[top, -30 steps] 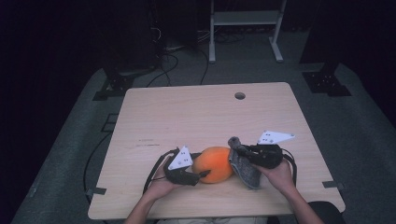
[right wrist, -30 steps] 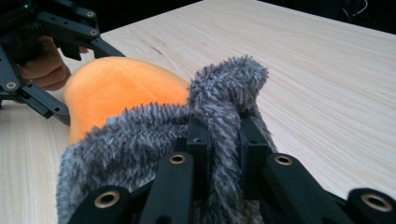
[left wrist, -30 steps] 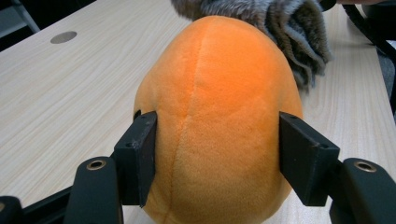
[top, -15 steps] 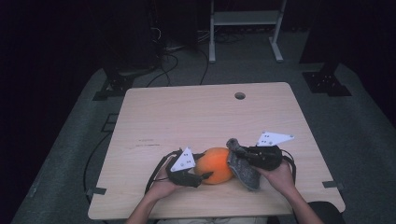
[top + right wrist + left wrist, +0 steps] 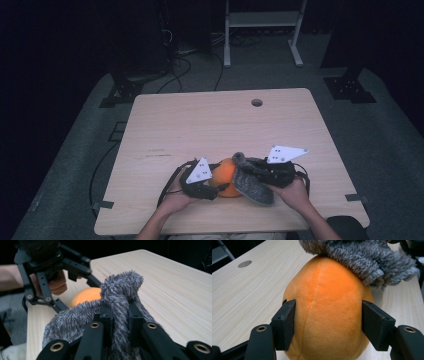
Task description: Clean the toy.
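Note:
An orange plush ball lies near the front edge of the wooden table. My left gripper holds it from the left; in the left gripper view both pads press into the orange plush. A grey furry cloth drapes over the ball's right side and top. My right gripper is shut on a raised fold of this cloth, with the jaws pinching it tightly. Beyond the fold, the orange ball and the left gripper show in the right gripper view.
A round cable hole sits near the table's far edge. Behind the table stand a metal rack frame and floor cables. Both hands rest close to the table's front edge. Bare wood stretches from the ball to the far edge.
My right gripper has shifted a little to the left with the grey cloth, drawing it further over the orange ball. The left gripper and the ball have stayed put.

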Demonstrator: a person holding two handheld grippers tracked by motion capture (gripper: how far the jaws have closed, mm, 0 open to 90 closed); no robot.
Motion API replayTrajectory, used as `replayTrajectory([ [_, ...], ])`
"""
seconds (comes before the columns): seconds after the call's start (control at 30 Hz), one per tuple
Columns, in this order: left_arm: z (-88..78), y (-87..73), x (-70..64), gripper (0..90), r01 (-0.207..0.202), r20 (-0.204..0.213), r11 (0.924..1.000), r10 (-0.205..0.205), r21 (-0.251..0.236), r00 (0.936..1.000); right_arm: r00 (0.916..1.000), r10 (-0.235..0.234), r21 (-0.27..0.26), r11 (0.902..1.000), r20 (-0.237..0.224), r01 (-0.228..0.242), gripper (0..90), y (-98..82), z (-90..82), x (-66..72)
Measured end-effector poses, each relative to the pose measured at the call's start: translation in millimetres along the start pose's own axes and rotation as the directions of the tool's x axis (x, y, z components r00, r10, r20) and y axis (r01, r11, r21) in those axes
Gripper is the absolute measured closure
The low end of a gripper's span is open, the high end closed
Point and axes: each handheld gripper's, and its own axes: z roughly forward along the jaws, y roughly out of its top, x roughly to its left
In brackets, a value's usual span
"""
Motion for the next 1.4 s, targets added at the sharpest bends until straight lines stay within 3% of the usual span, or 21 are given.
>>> replayTrajectory([
  [0.13, -0.8, 0.0, 2.2, 33.8, 0.016, 0.009, 0.9998, -0.016, -0.008, 0.9998, 0.9985, 0.023, 0.041, 0.9988, 0.050, -0.026, 77.9, -5.2, -4.1, -9.9],
  [0.2, 0.5, 1.6, 1.5, 33.7, 0.010, 0.005, 0.9999, -0.010, -0.007, 0.9999, 0.9974, 0.043, 0.037, 0.9983, 0.059, -0.045, 77.8, -6.7, -7.1, -13.0],
  [0.3, 3.4, 4.5, -1.1, 33.6, 0.001, -0.001, 1.0000, -0.001, -0.003, 1.0000, 0.9997, 0.019, -0.009, 0.9998, 0.015, -0.019, 77.8, -1.5, -6.5, -5.6],
  [0.4, 3.7, 4.2, -2.2, 33.7, -0.007, -0.006, 1.0000, 0.007, 0.004, 1.0000, 0.9999, -0.015, -0.002, 0.9999, 0.002, 0.015, 77.5, 2.7, -0.1, 2.8],
  [0.47, 2.7, 4.1, -2.7, 33.9, -0.003, -0.005, 1.0000, 0.003, 0.002, 1.0000, 0.9999, 0.010, 0.009, 0.9999, 0.008, -0.010, 77.6, -0.2, -1.9, -3.0],
  [0.53, 3.2, 5.1, -3.2, 33.8, -0.006, -0.004, 1.0000, 0.006, 0.000, 1.0000, 0.9987, 0.029, 0.027, 0.9992, 0.043, -0.030, 77.6, -3.8, -6.0, -9.9],
  [0.6, 4.6, 6.8, -3.9, 33.5, -0.004, -0.001, 1.0000, 0.004, -0.005, 1.0000, 0.9977, 0.051, 0.012, 0.9986, 0.045, -0.052, 77.6, -4.6, -9.6, -11.8],
  [0.7, 6.0, 9.0, -7.3, 33.4, -0.022, 0.005, 0.9997, 0.022, -0.006, 0.9998, 0.9998, 0.019, -0.029, 0.9994, 0.001, -0.019, 77.5, 2.0, -8.9, -1.7],
  [0.77, 5.4, 9.5, -7.5, 31.3, -0.024, 0.014, 0.9997, 0.024, 0.000, 0.9996, 0.9999, -0.015, 0.005, 0.9999, 0.006, 0.015, 77.6, 3.4, -2.9, 3.9],
  [0.83, 3.2, 9.1, -4.1, 28.7, 0.008, 0.040, 0.9997, -0.007, -0.023, 0.9992, 1.0000, -0.009, 0.013, 0.9999, -0.001, 0.009, 77.6, 0.5, -1.4, 2.3],
  [0.9, -1.5, 7.9, 6.6, 24.8, 0.121, 0.109, 0.9895, -0.112, -0.079, 0.9876, 0.9999, -0.011, 0.023, 0.9997, -0.002, 0.011, 77.6, -1.0, -3.3, 0.2],
  [0.97, -0.6, 7.0, 12.2, 20.0, 0.171, 0.096, 0.9832, -0.164, -0.063, 0.9817, 0.9999, -0.013, 0.021, 0.9997, 0.001, 0.013, 77.6, -2.0, -5.1, -0.6],
  [1.07, 6.7, 5.2, 9.0, 21.0, 0.147, 0.081, 0.9890, -0.146, -0.011, 0.9860, 1.0000, -0.009, 0.016, 0.9998, 0.004, 0.009, 77.6, 0.1, -3.2, 1.9],
  [1.1, 7.6, 5.7, 5.9, 24.6, 0.120, 0.060, 0.9928, -0.119, -0.004, 0.9911, 0.9996, -0.025, 0.016, 0.9996, 0.012, 0.025, 77.5, 1.3, -1.7, 4.6],
  [1.2, 5.5, 6.5, 3.0, 33.3, 0.068, 0.037, 0.9976, -0.069, 0.005, 0.9970, 0.9963, -0.084, 0.013, 0.9964, 0.020, 0.084, 77.6, 5.9, 4.1, 17.0],
  [1.23, 4.1, 6.3, 2.9, 35.5, 0.061, 0.043, 0.9981, -0.061, 0.001, 0.9972, 0.9949, -0.098, 0.020, 0.9951, 0.027, 0.097, 77.6, 6.3, 4.9, 18.1],
  [1.3, 1.5, 7.0, 4.7, 37.1, 0.075, 0.071, 0.9971, -0.073, -0.015, 0.9948, 0.9962, -0.082, 0.022, 0.9964, 0.028, 0.082, 77.7, 4.8, 3.5, 12.4],
  [1.4, 3.7, 8.2, 4.3, 32.1, 0.093, 0.096, 0.9952, -0.090, -0.030, 0.9913, 0.9966, -0.060, 0.032, 0.9978, 0.057, 0.058, 77.8, 0.6, -2.0, 2.2],
])
